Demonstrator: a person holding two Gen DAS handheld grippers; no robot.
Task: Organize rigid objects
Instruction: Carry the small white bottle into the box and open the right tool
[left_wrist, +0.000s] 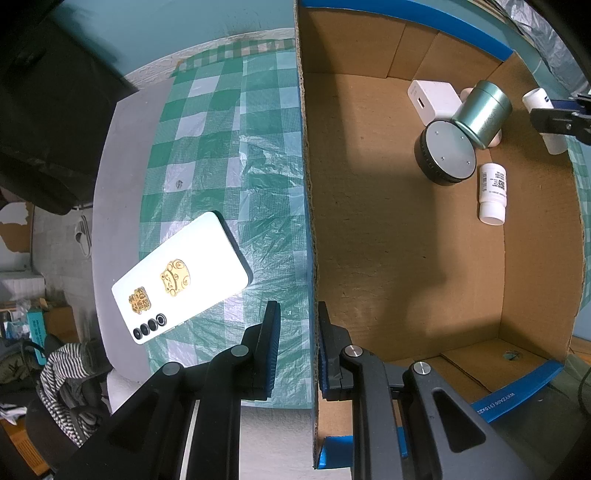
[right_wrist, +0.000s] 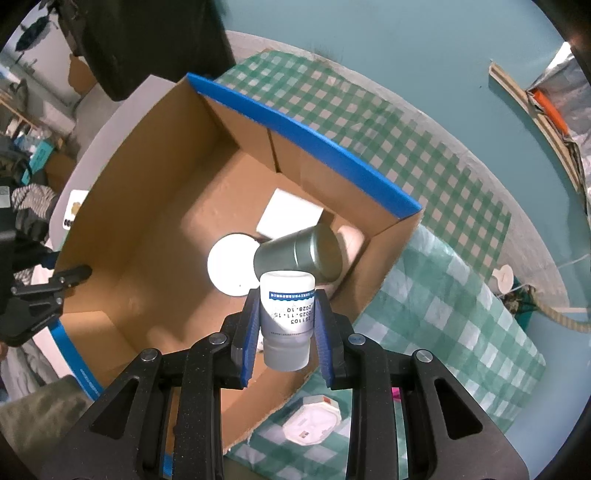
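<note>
Left to right, left wrist view first.

Phone (left_wrist: 181, 273) lies flat, face down, on the checkered table (left_wrist: 221, 147), outside the box and well apart from the wall. Probably thin, stiff and slick, with little edge to catch; I'd pinch it across the long sides, not the camera end.

Left claw (left_wrist: 297, 347) is apart, its fingers straddling the near wall of the cardboard box (left_wrist: 308, 221), not yet closed on it. The wall likely flexes under a pinch.

Inside the box, far corner: white charger block (left_wrist: 434, 98), black puck with a metal face (left_wrist: 445, 153), green tin (left_wrist: 482, 112) tipped over against the puck, and a labelled white bottle (left_wrist: 493, 194) lying on its side just beside the puck. The tin is round and will likely roll. Something pale sits behind the tin, can't identify it.

Right wrist view: right claw (right_wrist: 286, 325) is clamped on a white pill bottle (right_wrist: 286, 317), pads on the label mid-body, held above the box's open top near the tin. Judged light, rigid, smooth plastic; mid-body grip looks sound, though it could twist in the pads.

Hard to see: the bottle blocks the box floor directly below it, so the drop spot is unclear. A white octagonal container (right_wrist: 312, 424) sits on the table outside the box, partly cut off by the claw.
</note>
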